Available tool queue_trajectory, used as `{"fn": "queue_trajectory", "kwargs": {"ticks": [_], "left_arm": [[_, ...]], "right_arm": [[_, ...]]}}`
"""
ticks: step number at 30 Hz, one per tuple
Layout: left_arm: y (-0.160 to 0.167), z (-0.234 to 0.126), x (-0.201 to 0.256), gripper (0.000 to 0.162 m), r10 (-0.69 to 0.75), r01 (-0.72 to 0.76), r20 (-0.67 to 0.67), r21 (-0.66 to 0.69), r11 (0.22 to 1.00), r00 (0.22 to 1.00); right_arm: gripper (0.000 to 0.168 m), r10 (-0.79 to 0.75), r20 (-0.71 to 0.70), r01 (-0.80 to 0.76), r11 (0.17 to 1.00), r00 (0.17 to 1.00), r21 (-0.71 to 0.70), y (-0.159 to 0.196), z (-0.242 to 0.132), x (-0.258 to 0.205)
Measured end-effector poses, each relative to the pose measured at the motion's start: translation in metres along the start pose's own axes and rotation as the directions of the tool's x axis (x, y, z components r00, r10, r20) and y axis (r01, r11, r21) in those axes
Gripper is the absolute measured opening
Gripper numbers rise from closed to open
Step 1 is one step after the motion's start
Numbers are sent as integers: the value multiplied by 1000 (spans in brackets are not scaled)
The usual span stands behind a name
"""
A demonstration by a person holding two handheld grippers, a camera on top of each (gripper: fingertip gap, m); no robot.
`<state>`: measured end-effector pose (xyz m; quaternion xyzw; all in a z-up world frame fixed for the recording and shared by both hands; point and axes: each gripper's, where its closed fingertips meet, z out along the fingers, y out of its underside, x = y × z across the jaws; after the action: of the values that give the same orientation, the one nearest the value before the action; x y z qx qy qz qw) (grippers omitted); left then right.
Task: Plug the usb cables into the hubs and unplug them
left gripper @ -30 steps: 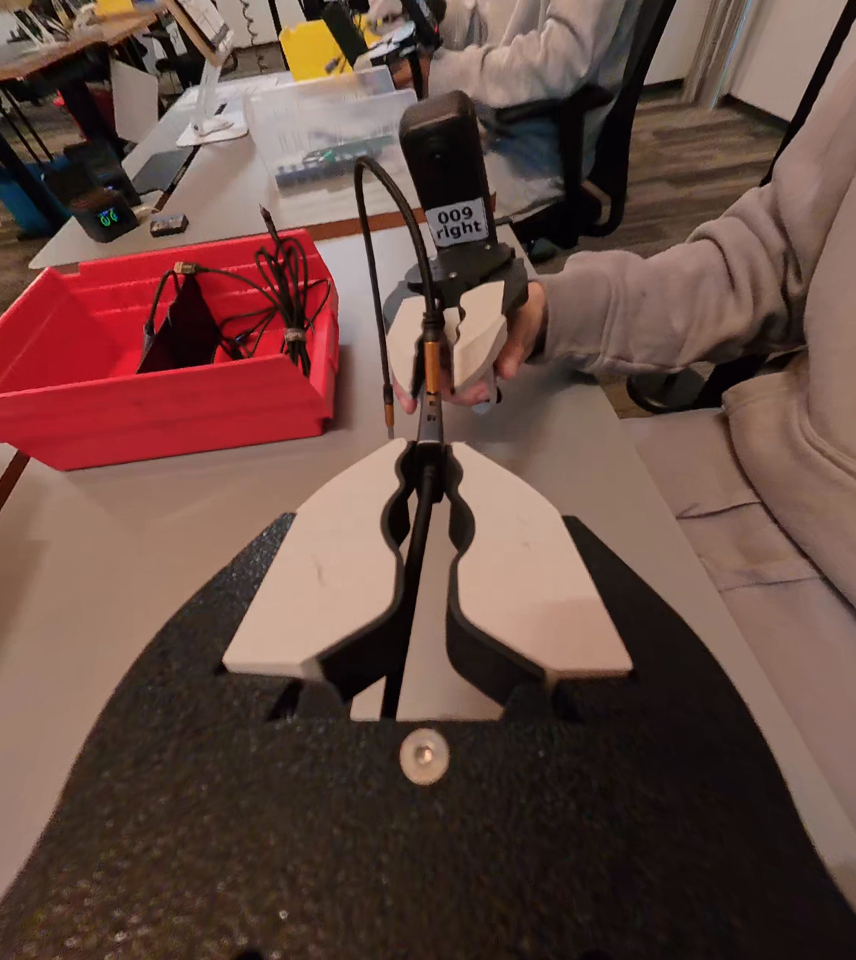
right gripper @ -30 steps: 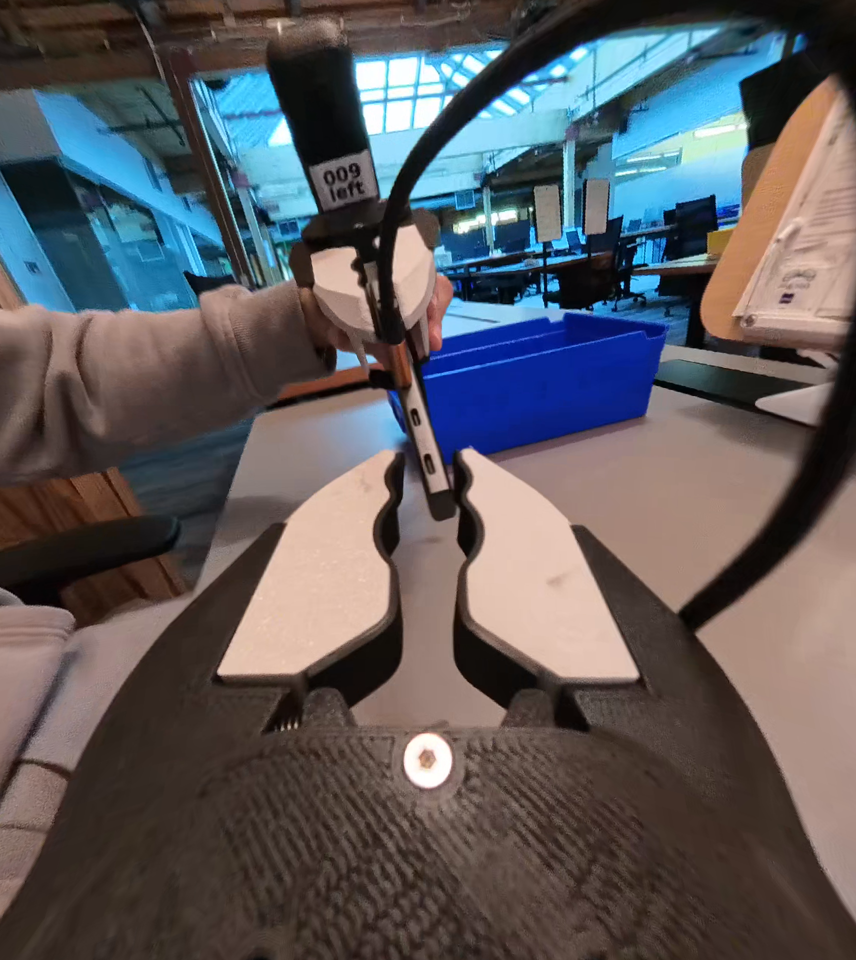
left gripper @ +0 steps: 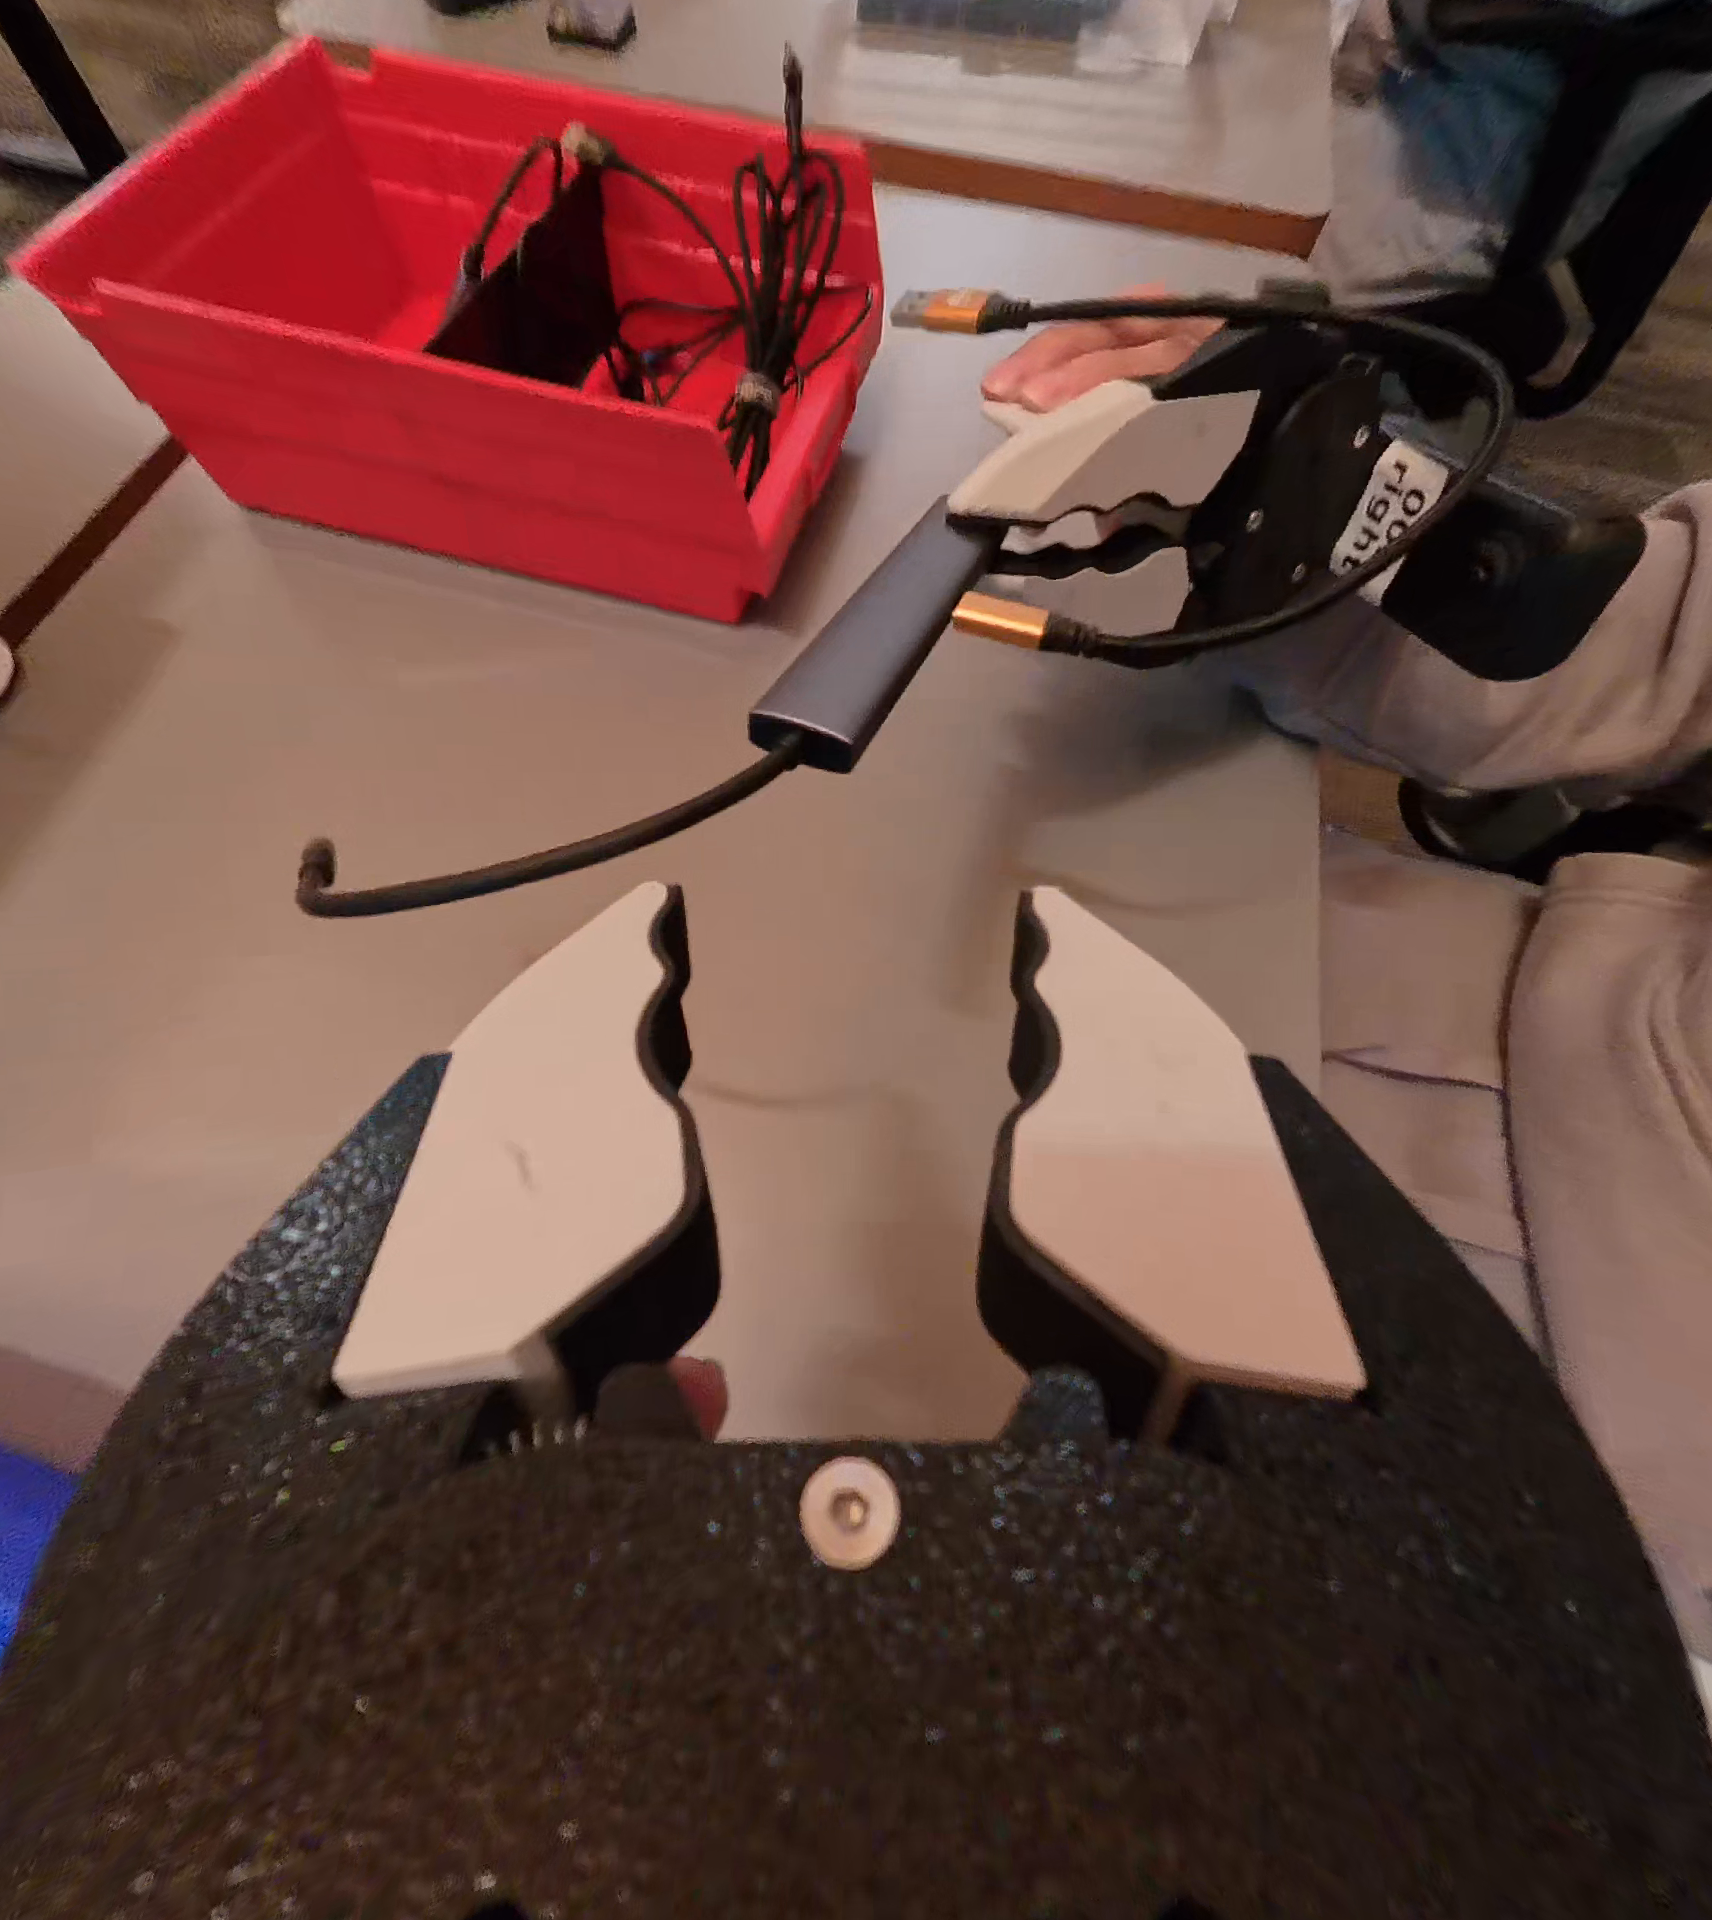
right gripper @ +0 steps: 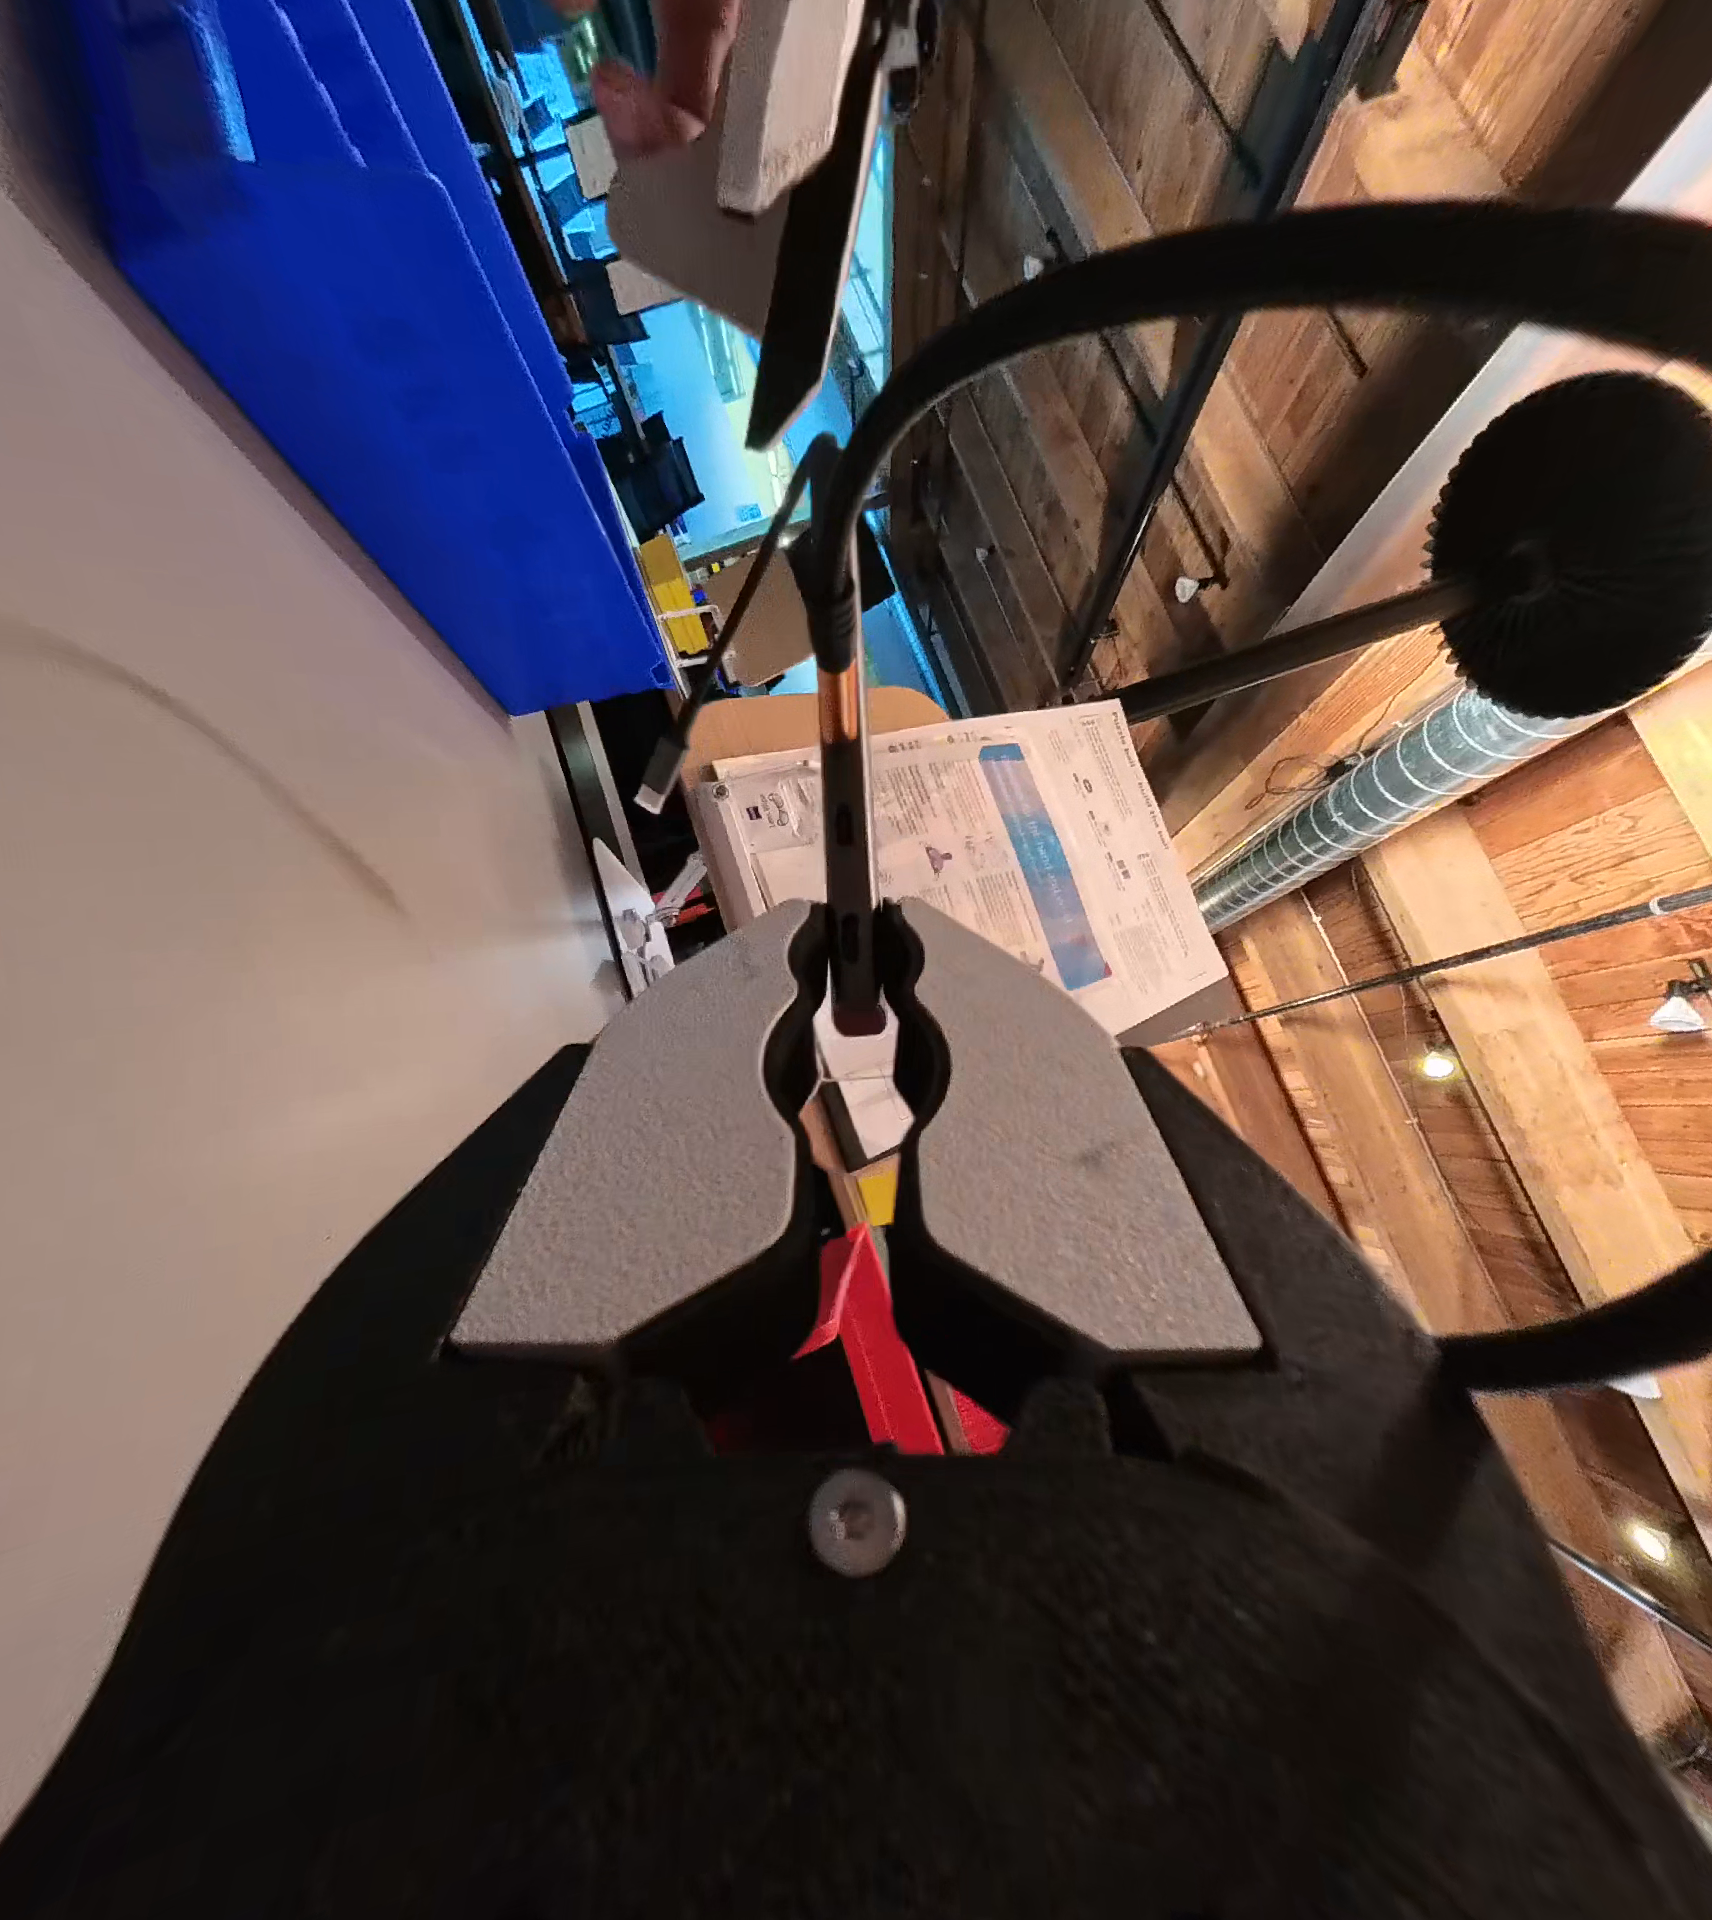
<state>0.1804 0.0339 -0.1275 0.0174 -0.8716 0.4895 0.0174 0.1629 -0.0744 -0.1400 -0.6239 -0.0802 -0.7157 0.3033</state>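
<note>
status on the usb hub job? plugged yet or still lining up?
Done: one orange-collared cable plug sits in the side of the grey hub. In hand: the right tool clamps the hub, in the air; the left tool is open and empty. Left: unplugging; the cable's other plug hangs free; more cables wait in the red bin.

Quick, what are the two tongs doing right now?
Left tongs: open, holding nothing.
Right tongs: shut on the hub, with a cable plugged in.
</note>
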Motion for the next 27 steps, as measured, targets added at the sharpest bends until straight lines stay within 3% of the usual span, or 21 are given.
{"fn": "queue_trajectory", "kwargs": {"ticks": [1,4,6,9,11,16,24,27], "left_arm": [[-2,2,2,58,6,-6,-6,51,999,1000],[2,8,8,55,-66,73,-60,117,991,996],[12,18,13,64,-90,105,-117,122,987,989],[4,29,19,70,-50,81,-126,256,963,991],[-5,31,23,62,-43,92,-159,310,946,986],[-3,37,27,39,20,30,-175,278,960,984],[-14,35,25,27,-59,121,-185,344,931,981],[-6,38,25,24,-42,92,-168,306,948,985]], "right_arm": [[10,-4,-2,4,1000,1000,6,-1,0,0],[10,26,-21,-25,999,999,36,-8,-1,3],[10,67,-8,-66,996,998,68,-15,0,3],[10,98,42,-102,989,994,108,-26,3,-7],[10,92,61,-99,987,994,125,-31,4,-13],[10,92,69,-100,986,993,136,-34,3,-13],[9,89,63,-97,986,994,135,-32,3,-16],[10,102,82,-112,986,991,127,-29,3,-19]]}}
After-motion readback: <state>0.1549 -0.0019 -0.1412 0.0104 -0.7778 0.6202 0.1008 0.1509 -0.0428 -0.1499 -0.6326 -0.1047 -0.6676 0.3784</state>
